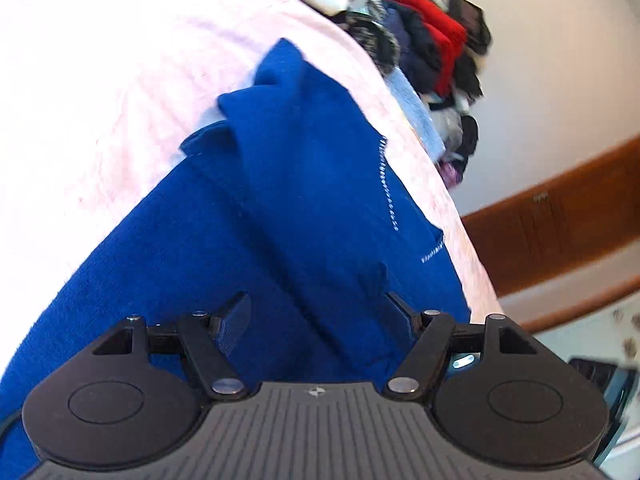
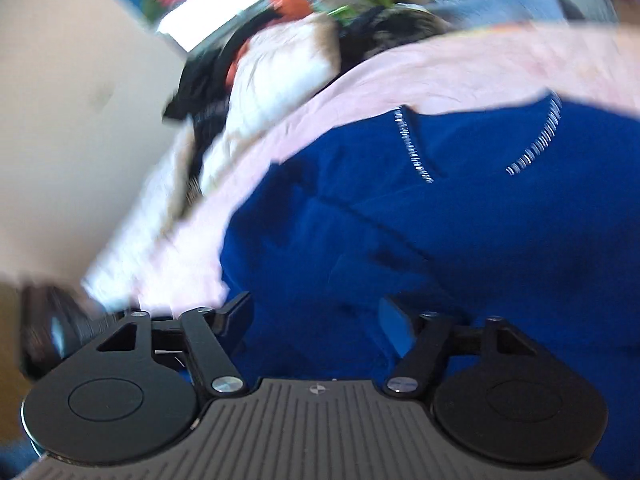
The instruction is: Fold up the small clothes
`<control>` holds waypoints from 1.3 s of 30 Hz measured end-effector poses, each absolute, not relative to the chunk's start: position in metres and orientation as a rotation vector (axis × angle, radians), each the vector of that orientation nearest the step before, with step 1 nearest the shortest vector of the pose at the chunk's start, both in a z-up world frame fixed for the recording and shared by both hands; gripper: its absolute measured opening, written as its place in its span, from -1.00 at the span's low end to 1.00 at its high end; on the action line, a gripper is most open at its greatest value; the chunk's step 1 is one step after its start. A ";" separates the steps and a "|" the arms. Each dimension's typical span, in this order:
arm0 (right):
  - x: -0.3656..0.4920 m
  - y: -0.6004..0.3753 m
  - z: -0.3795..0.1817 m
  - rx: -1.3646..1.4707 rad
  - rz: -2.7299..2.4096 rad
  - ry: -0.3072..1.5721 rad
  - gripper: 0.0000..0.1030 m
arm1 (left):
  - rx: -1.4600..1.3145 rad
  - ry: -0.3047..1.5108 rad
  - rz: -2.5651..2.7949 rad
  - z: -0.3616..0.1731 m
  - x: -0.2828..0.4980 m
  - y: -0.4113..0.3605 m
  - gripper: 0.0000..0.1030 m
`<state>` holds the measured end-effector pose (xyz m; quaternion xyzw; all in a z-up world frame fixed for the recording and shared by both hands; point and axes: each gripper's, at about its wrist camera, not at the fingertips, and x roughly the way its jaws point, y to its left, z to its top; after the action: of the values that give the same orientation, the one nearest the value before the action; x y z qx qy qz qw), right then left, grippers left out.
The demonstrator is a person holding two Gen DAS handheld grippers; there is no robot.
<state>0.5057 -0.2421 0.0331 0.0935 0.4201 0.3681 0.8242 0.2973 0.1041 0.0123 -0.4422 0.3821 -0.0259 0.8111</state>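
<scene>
Tilt marks both wrist views: each camera is rolled hard, so the bed slants across the frame, and the right view is smeared with motion blur.

The left gripper [image 1: 318, 312] sits low over a royal-blue knit garment [image 1: 280, 216], pointing along its length toward the far end of the bed. Its jaws stand wide apart, and a raised fold of the blue cloth runs up between them; whether either pad presses the cloth cannot be told.

The right gripper [image 2: 316, 312] likewise has its jaws spread wide, with the blue garment [image 2: 400, 232] bunched in the gap. The left finger [image 2: 236, 312] lies just at the garment's edge, where blue gives way to the pink bedsheet [image 2: 400, 80]. No firm grip is visible here either.

The garment lies on the pink bedsheet [image 1: 120, 80], partly folded, with a line of white zigzag stitching [image 1: 386, 184] along a seam near its outer edge; the same stitching [image 2: 412, 148] shows in two curved runs in the right view.

Bare sheet spreads wide on one side of the garment in the left view. On the other side the bed edge is close, with a wooden rail [image 1: 560, 220] beyond it. A pile of mixed clothes [image 1: 432, 48], red and dark pieces among them, crowds the far end.
</scene>
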 end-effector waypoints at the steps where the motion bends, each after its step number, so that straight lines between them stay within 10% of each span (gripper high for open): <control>1: 0.499 -0.228 0.033 0.067 0.746 0.863 0.09 | -0.977 0.819 -0.039 0.010 0.299 0.107 0.39; 7: 0.488 -0.195 0.015 -0.257 0.619 0.828 -0.16 | -1.157 0.777 0.054 -0.003 0.313 0.135 0.37; 9: 0.491 -0.198 0.014 -0.233 0.593 0.836 -0.66 | -1.174 0.778 0.070 -0.004 0.323 0.137 0.35; 11: 0.501 -0.213 0.020 -0.109 0.579 0.863 -0.89 | -1.150 0.798 0.091 -0.004 0.331 0.137 0.07; 13: 0.509 -0.245 0.031 0.106 0.556 0.839 -0.89 | -1.125 0.847 0.121 -0.008 0.340 0.136 -0.62; 16: 0.502 -0.313 0.033 0.484 0.537 0.822 -0.80 | -1.163 0.849 0.102 -0.018 0.333 0.144 -0.75; 20: 0.482 -0.370 0.004 0.721 0.483 0.909 -0.02 | -1.166 0.848 0.083 -0.022 0.329 0.148 -0.84; 39: 0.454 -0.402 -0.028 0.962 0.384 1.091 0.20 | -1.115 0.883 0.108 -0.014 0.339 0.145 -0.89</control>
<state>0.4536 -0.4024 -0.0280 0.4369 0.4954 0.1742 0.7303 0.3388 0.1448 -0.0136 -0.5116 0.4049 0.0495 0.7563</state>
